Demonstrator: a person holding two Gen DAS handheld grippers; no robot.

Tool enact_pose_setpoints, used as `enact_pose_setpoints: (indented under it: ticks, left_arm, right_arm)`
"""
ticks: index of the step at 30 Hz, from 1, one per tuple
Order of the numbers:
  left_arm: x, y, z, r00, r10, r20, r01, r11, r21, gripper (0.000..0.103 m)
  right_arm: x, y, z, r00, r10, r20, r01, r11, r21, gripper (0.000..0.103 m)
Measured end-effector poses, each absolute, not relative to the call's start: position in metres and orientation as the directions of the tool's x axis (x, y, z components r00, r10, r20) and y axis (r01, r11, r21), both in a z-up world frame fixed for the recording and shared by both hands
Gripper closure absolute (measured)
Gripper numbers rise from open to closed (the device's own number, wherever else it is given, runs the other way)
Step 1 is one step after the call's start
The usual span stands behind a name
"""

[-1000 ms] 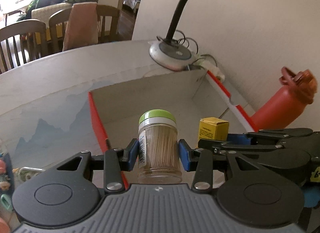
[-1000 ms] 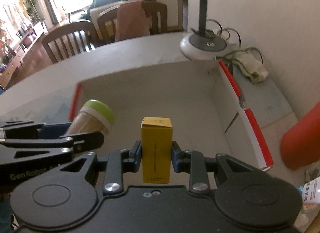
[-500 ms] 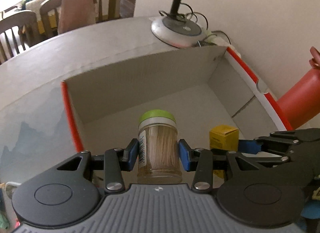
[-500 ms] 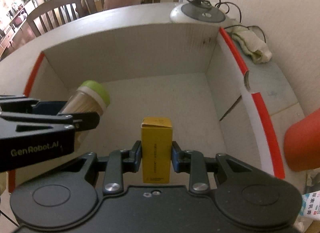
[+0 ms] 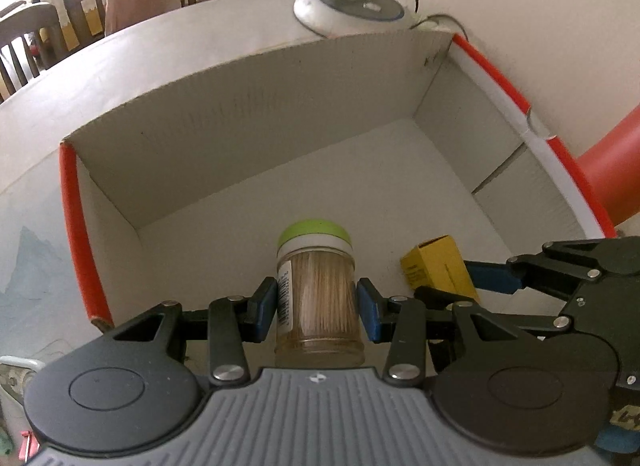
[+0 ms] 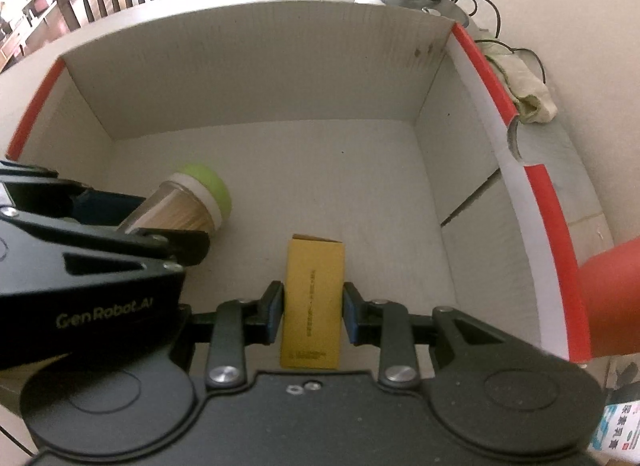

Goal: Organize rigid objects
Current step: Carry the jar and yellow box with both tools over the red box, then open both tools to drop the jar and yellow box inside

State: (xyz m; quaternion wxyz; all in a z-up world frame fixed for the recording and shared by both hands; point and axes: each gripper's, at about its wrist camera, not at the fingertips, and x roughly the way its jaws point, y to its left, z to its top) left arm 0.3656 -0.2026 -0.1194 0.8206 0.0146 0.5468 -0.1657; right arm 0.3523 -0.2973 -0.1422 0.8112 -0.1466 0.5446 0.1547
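I have both tongs loaded and poised over the open cardboard box [image 6: 256, 77], the red-edged one sitting on the worktop [image 5: 36, 234]. My left tongs [image 5: 316, 308] are clamped on the toothpick jar [image 5: 316, 298], blue pads pressing its clear sides, green lid leading downward toward the box floor. My right tongs [image 6: 313, 312] are closed on the small yellow carton [image 6: 313, 302], held across its narrow width with its long axis running straight out along the fingers [image 6: 273, 312]. From the right wrist view the jar [image 6: 188, 205] sits to the left of the carton and a little farther into the box; the two are near each other but apart. What matters for the set-down, as I judge it, is that each item's long axis points steeply down at the box floor, so either would land on its end: the jar on its lid, the carton on its short face. The floor beneath both looks bare, and I cannot tell how far above it they hang. The red bottle [image 5: 616, 169] stands outside the right wall.
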Motion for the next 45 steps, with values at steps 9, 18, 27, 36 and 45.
enact_pose_setpoints:
  ticks: [9, 18, 27, 36, 45]
  left_arm:
    - [0.365, -0.207, -0.131, 0.328, -0.228, -0.917, 0.263, 0.954, -0.143, 0.060]
    - [0.360, -0.206, -0.118, 0.390, -0.262, -0.883, 0.257, 0.952, -0.169, 0.047]
    - [0.348, -0.192, -0.089, 0.440, -0.281, -0.853, 0.246, 0.951, -0.186, 0.047]
    - [0.321, -0.166, -0.054, 0.482, -0.308, -0.820, 0.257, 0.945, -0.203, 0.047]
    - [0.289, -0.133, -0.025, 0.536, -0.334, -0.775, 0.251, 0.940, -0.231, 0.039]
  right_arm:
    - [0.349, -0.295, -0.140, 0.374, 0.104, -0.922, -0.411, 0.909, -0.064, 0.064]
    - [0.339, -0.298, -0.121, 0.411, 0.147, -0.900, -0.400, 0.916, -0.033, 0.046]
    - [0.330, -0.299, -0.094, 0.444, 0.195, -0.875, -0.398, 0.917, 0.002, 0.035]
    - [0.312, -0.297, -0.065, 0.476, 0.250, -0.843, -0.399, 0.916, 0.046, 0.028]
    - [0.291, -0.294, -0.038, 0.505, 0.314, -0.804, -0.414, 0.906, 0.093, 0.022]
